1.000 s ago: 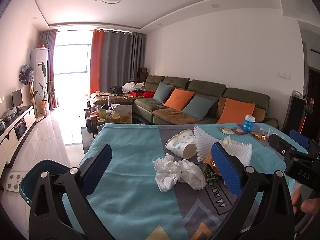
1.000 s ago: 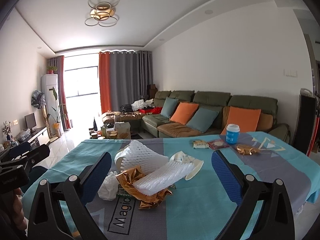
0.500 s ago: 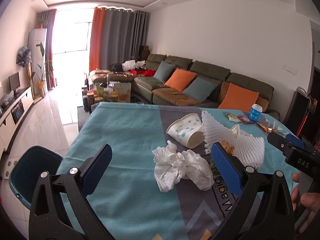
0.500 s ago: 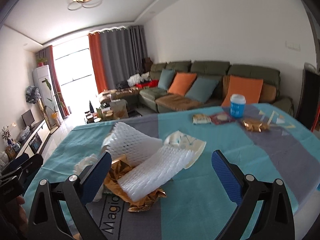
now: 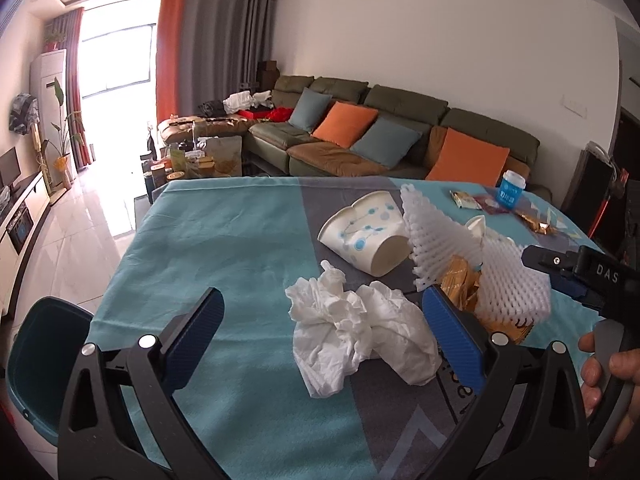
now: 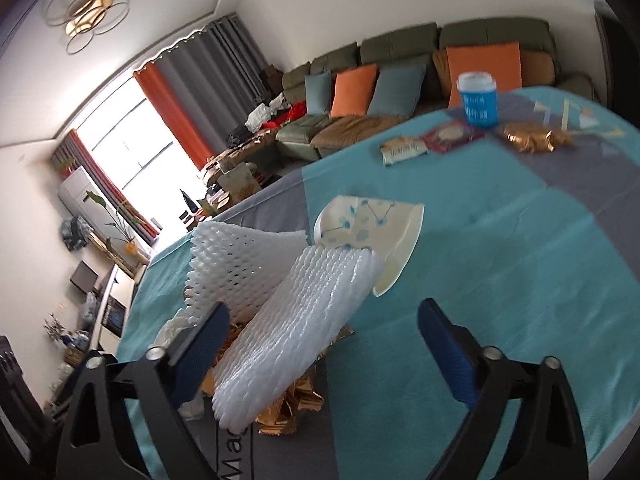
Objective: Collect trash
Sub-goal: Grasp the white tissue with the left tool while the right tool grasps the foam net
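Trash: crumpled tissue [image 5: 360,330], paper cup [image 5: 366,236] on its side, foam netting [image 6: 288,336], gold wrapper [image 6: 292,408], heaped mid-tablecloth [image 5: 224,248].
Left gripper [image 5: 324,340]: jaws spread wide, holding nothing; tissue lies between its fingers.
Right gripper [image 6: 324,340]: spread, empty; foam netting beside its left finger.
Bin [image 5: 36,360]: teal, on the floor off the table's left edge.
Outliers: blue cup [image 6: 478,98], snack packets [image 6: 402,150], well apart.
Risk: tissue may slip if pinched shallowly; springy netting may pop free; the right gripper is close enough to collide.
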